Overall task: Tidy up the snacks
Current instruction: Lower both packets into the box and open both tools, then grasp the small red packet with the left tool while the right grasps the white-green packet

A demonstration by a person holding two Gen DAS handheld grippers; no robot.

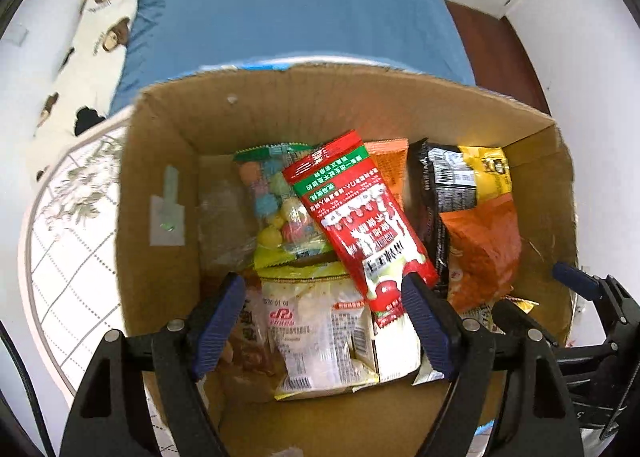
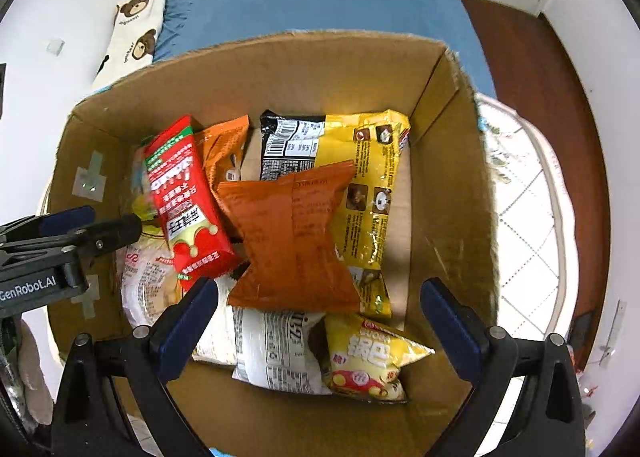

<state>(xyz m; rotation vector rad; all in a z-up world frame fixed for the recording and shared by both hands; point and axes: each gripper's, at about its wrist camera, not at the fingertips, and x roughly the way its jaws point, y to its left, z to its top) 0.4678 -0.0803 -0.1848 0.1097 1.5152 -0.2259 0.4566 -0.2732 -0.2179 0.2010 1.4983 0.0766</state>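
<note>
1. Inside the cardboard box (image 1: 168,161) we see the snacks piled together: a red packet (image 1: 360,213) with white and green print lies slantwise on top of the heap, across a clear bag of coloured candy balls (image 1: 276,209) and a pale packet with a red logo (image 1: 320,329).
2. Beside it, in the right wrist view, we find an orange packet (image 2: 292,241) lying over a yellow-and-black packet (image 2: 360,161), with a white printed packet (image 2: 276,353) and a small yellow packet (image 2: 368,361) nearer the camera; a second orange packet (image 2: 224,149) shows behind the red one.
3. We see our left gripper (image 1: 324,321) pointing down into the box with its blue pads spread. The lower end of the red packet lies just beside the right pad (image 1: 424,317), but the pads do not squeeze it.
4. We see our right gripper (image 2: 316,321) over the box as well, its blue pads spread wide, with the orange and white packets lying between them and nothing pinched.
5. Each view catches the edge of the other gripper at its side.
6. Under the box we make out a round white table (image 1: 72,257) with a grid and leaf pattern; beyond it lie a blue sheet (image 1: 300,5) and a white bear-print cushion (image 1: 100,33).
</note>
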